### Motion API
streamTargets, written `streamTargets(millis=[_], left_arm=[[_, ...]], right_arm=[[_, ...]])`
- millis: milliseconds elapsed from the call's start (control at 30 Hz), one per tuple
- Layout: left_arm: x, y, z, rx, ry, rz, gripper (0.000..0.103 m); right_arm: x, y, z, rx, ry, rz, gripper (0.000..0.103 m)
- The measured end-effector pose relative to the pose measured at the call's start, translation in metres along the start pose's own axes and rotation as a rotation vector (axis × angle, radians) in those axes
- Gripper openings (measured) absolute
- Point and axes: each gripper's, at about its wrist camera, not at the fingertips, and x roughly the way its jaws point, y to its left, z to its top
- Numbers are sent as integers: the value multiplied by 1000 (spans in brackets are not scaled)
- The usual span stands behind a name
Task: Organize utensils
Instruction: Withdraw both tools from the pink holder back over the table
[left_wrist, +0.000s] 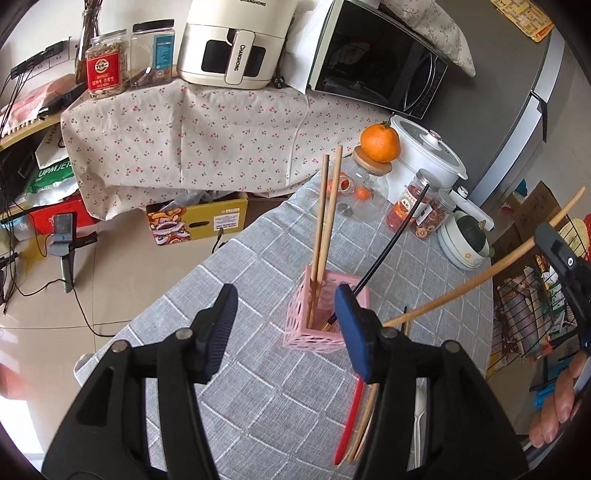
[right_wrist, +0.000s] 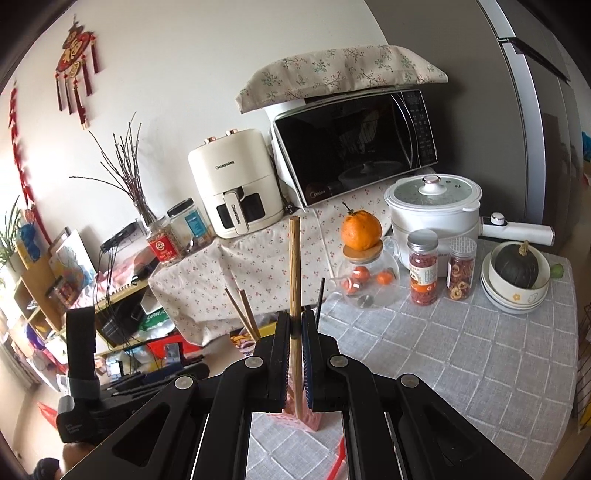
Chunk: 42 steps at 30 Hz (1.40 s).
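Note:
A pink lattice holder (left_wrist: 325, 314) stands on the grey checked tablecloth (left_wrist: 258, 387). Two wooden chopsticks (left_wrist: 325, 221) and a black chopstick (left_wrist: 399, 240) lean in it. My left gripper (left_wrist: 286, 325) hovers over the near side of the holder, open, with nothing between its pads. My right gripper (right_wrist: 295, 321) is shut on one wooden chopstick (right_wrist: 294, 277), held upright above the holder (right_wrist: 295, 417). The left wrist view shows that chopstick (left_wrist: 461, 288) slanting in from the right. A red utensil (left_wrist: 349, 417) and more wooden sticks (left_wrist: 364, 421) lie on the cloth under my left gripper.
At the table's far end stand a glass jar with an orange (left_wrist: 380, 144) on its lid, two jars of dried fruit (right_wrist: 439, 269), a white cooker (right_wrist: 432, 210) and stacked bowls holding a dark squash (right_wrist: 517, 273). A wire rack (left_wrist: 535, 314) flanks the right edge.

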Motion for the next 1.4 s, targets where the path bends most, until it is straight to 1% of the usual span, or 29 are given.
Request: streamTargets(millis=[67,133,233,333,467,700,800,833,867,933,1000,1100,1167,1200,1233,1267,1400], left_arm=[[1,4,-2,1,17,8,56],[4,6,-3,1,37,14,56],[8,8,-5,-9,69,12,56],[11,7,-7,-20,92,0,57],[14,1,-8,4,105,-1,57],[21,-10,-12,41,124,-3,57],[24,-14,-13,57,135,-2,57],[25,-15,-14,60,140,-3,58],[27,-16,-14,61,144,-1,62],[29,-18,-16,60,149,0,67],[31,-21,-17,62,157,5,68],[33,-25,-19,58,178,-3,69],[33,-28,-22,56,193,-13,71],[32,-30,-24,56,200,-18,72],[32,-32,-26,55,206,-23,75],[31,-33,-27,54,213,-29,76],[31,-38,-36,55,239,-34,77]], right_arm=[[5,6,-1,-10,-18,3,6],[14,9,-5,-14,-17,3,6],[31,11,-11,-10,13,-10,6],[46,4,-18,21,43,-11,6],[60,-7,-25,57,86,-16,6],[74,-23,-35,95,144,-16,7],[75,-28,-37,111,163,7,8],[73,-30,-37,120,173,15,16],[70,-31,-37,128,179,21,19],[60,-35,-35,138,174,33,32],[46,-39,-32,139,163,28,42],[26,-47,-25,135,156,23,46],[14,-54,-24,133,157,9,50],[8,-57,-24,132,162,-1,54],[3,-61,-26,131,171,-12,56],[-1,-66,-28,131,184,-26,57],[-17,-86,-41,141,244,-79,59]])
